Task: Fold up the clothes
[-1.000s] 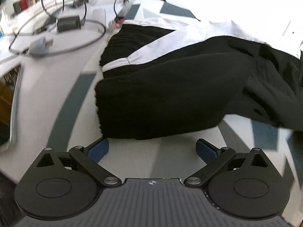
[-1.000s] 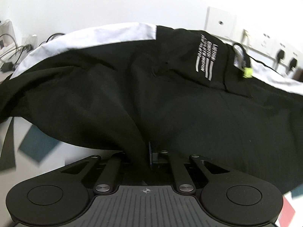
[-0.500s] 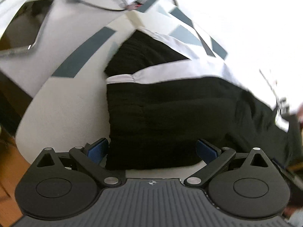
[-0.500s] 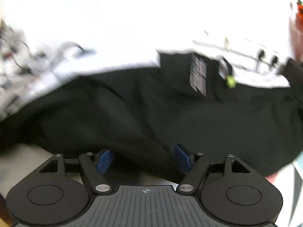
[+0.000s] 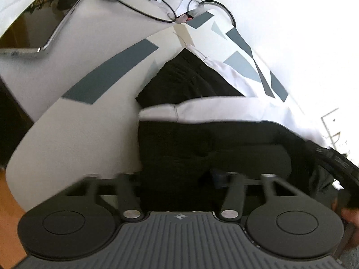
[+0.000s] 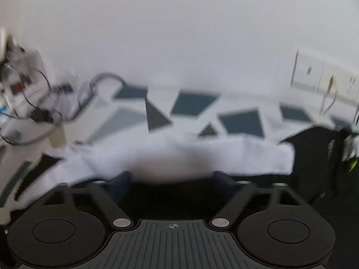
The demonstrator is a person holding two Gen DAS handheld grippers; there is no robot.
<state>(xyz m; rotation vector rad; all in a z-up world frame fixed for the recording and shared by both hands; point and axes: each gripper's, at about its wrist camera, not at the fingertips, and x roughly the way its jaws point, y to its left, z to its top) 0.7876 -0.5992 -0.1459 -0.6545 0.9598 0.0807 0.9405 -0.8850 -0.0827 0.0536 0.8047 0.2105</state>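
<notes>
Between the closing jaws of the left gripper (image 5: 179,174) lies the near hem of the black-and-white garment (image 5: 213,139), partly folded on the desk (image 5: 74,139), while the right gripper (image 6: 170,179), also closing, hovers over cloth, grip unclear.

The black garment (image 5: 202,148) hides the left gripper (image 5: 177,177) fingertips, so whether the jaws press the cloth cannot be told. The right-wrist view is motion-blurred. The tablet (image 5: 38,22) is cut off by the picture's edge.
</notes>
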